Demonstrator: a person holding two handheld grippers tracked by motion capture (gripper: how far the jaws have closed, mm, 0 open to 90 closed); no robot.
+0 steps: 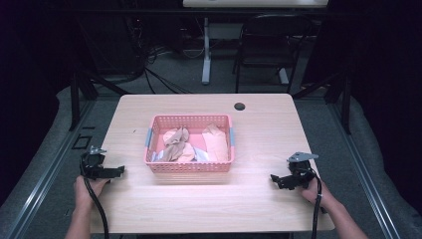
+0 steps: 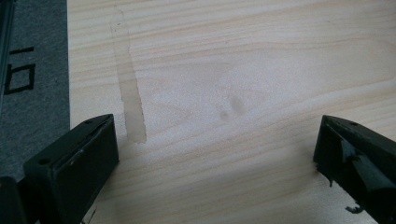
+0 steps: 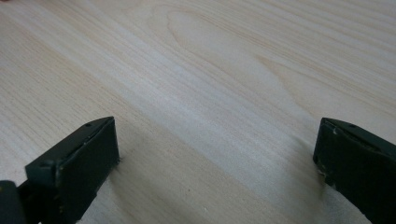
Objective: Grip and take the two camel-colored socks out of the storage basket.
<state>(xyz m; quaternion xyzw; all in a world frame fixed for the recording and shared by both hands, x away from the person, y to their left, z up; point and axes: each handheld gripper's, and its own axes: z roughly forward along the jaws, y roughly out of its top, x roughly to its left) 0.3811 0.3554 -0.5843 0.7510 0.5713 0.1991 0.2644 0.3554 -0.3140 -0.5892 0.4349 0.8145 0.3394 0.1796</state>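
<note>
A pink plastic basket (image 1: 189,167) stands in the middle of the light wooden table (image 1: 259,129). It holds several crumpled beige and peach cloths (image 1: 180,144). My left gripper (image 1: 115,172) rests at the table's left edge, left of the basket, held by a hand. It is open, and its jaws stand wide apart over bare wood (image 2: 219,140). My right gripper (image 1: 276,180) sits near the front right of the table, right of the basket. It is open too, with nothing but wood grain (image 3: 219,135) between its jaws.
A round cable hole (image 1: 240,106) lies in the table's far edge. A faint tape mark (image 2: 130,102) runs across the wood near the left edge. Grey floor (image 2: 32,70) lies beyond that edge. A dark chair (image 1: 268,45) and a table leg (image 1: 206,55) stand behind.
</note>
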